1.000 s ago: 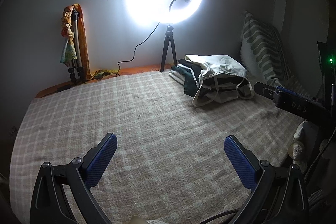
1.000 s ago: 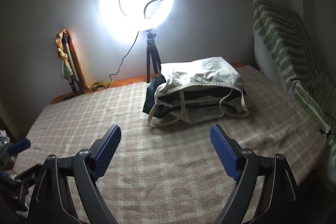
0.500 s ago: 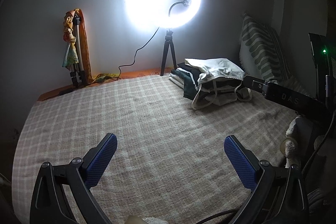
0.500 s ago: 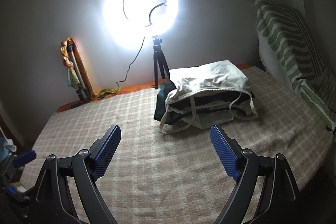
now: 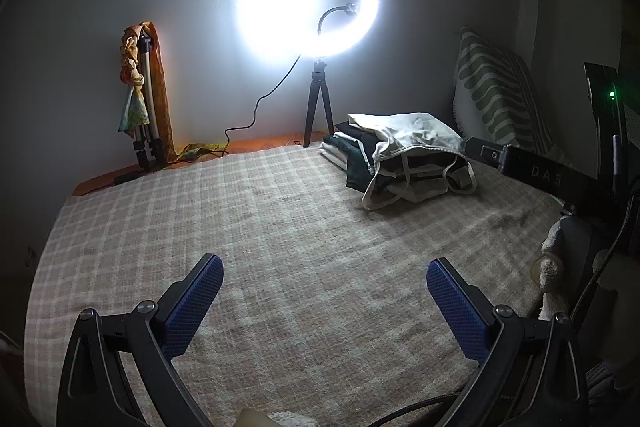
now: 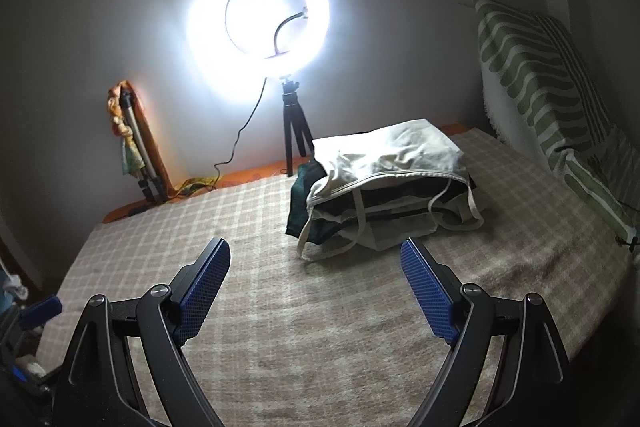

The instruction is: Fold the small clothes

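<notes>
A: Left claw point(image 5: 322, 301)?
B: Spread wide, blue pads point(image 5: 192, 307) far apart, nothing btwn them. Hovering over the checked blanket point(image 5: 260, 227), well short of the clothes pile point(image 5: 404, 157).

A: Right claw point(image 6: 316, 285)?
B: Same: wide open, holding nothing. Nearer the pile point(image 6: 384, 187), roughly lined up w/ it, not touching.

A: Pile itself?
B: Stacked on the blanket's far side, just right of the ring light point(image 6: 260, 15) tripod. Cream top w/ straps draped over the stack, straps hanging down the front onto the blanket. Dark green & white pieces underneath, edges poking out on the side toward the tripod.

A: Other stuff around the pile?
B: Green-striped cushion point(image 6: 536, 67) leaning on the wall right of the pile. Second tripod point(image 5: 146, 99) w/ coloured cloth hung on it, well left of the pile, beyond the ring light. Seen from the left cam, right claw's black arm marked "DAS" reaching in just right of the pile.
</notes>
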